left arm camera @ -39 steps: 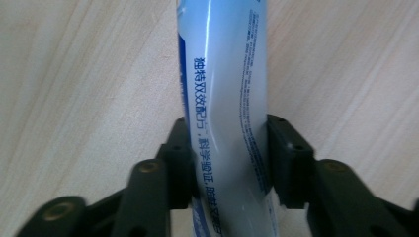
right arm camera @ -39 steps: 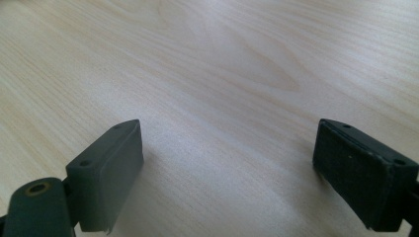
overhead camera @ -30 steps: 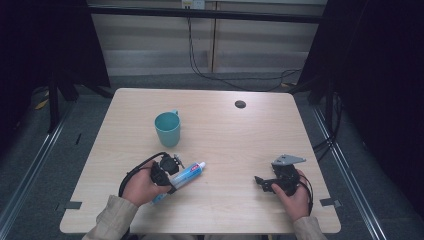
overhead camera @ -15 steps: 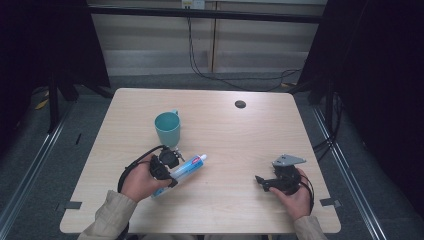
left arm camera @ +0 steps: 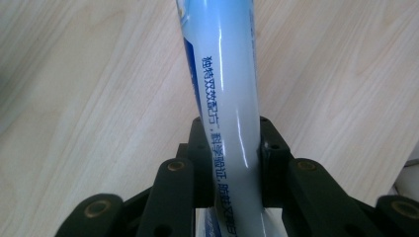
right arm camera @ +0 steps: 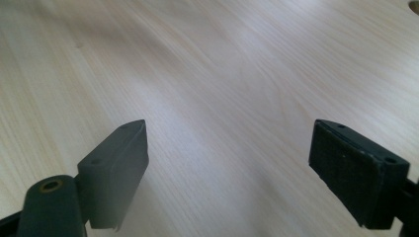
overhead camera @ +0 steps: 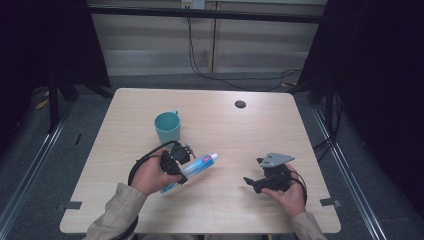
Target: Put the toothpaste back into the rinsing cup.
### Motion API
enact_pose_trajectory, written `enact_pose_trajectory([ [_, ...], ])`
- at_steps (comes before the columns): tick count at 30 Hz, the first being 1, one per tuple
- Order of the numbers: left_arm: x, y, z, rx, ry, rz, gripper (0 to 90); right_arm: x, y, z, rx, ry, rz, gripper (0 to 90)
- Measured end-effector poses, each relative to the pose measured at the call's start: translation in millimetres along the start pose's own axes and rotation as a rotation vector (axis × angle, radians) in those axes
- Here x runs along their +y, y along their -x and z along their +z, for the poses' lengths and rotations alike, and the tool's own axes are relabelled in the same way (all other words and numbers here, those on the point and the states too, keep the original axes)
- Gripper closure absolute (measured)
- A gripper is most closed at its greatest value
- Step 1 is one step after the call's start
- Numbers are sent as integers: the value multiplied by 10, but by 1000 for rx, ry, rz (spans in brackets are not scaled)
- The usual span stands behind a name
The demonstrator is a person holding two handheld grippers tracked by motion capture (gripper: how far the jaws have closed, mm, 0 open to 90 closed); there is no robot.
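A white and blue toothpaste tube (overhead camera: 201, 163) lies slanted near the table's front left, cap end pointing right and away. My left gripper (overhead camera: 184, 161) is shut on its middle. In the left gripper view the tube (left arm camera: 225, 84) runs up between the two closed jaws of that gripper (left arm camera: 230, 140). A teal cup (overhead camera: 167, 127) stands upright just beyond the left hand. My right gripper (overhead camera: 249, 182) rests at the front right, held by the right hand. In its own view the gripper (right arm camera: 227, 148) is open over bare wood, nothing between its jaws.
A small dark round spot (overhead camera: 240, 104) sits on the light wooden table (overhead camera: 300, 130) toward the back right. Cables trail from both grippers. Dark floor and metal rails surround the table.
The left hand has shifted slightly away from the person, carrying the toothpaste tube along with it. The right gripper has stayed still.
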State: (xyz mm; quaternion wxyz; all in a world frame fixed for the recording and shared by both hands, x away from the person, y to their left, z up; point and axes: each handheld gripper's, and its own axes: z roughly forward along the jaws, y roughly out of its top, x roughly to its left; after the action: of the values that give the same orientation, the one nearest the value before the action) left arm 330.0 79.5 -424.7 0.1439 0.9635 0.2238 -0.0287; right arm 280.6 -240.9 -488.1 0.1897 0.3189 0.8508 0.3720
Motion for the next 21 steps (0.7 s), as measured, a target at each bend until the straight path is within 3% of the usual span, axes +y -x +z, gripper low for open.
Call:
enact_pose_trajectory([
  [2,24,11,-2,0,8,1,737,41,-25,23,-1,-7,-28,152],
  [21,326,103,3,-32,42,48,737,291,-145,181,44,8,-102,152],
])
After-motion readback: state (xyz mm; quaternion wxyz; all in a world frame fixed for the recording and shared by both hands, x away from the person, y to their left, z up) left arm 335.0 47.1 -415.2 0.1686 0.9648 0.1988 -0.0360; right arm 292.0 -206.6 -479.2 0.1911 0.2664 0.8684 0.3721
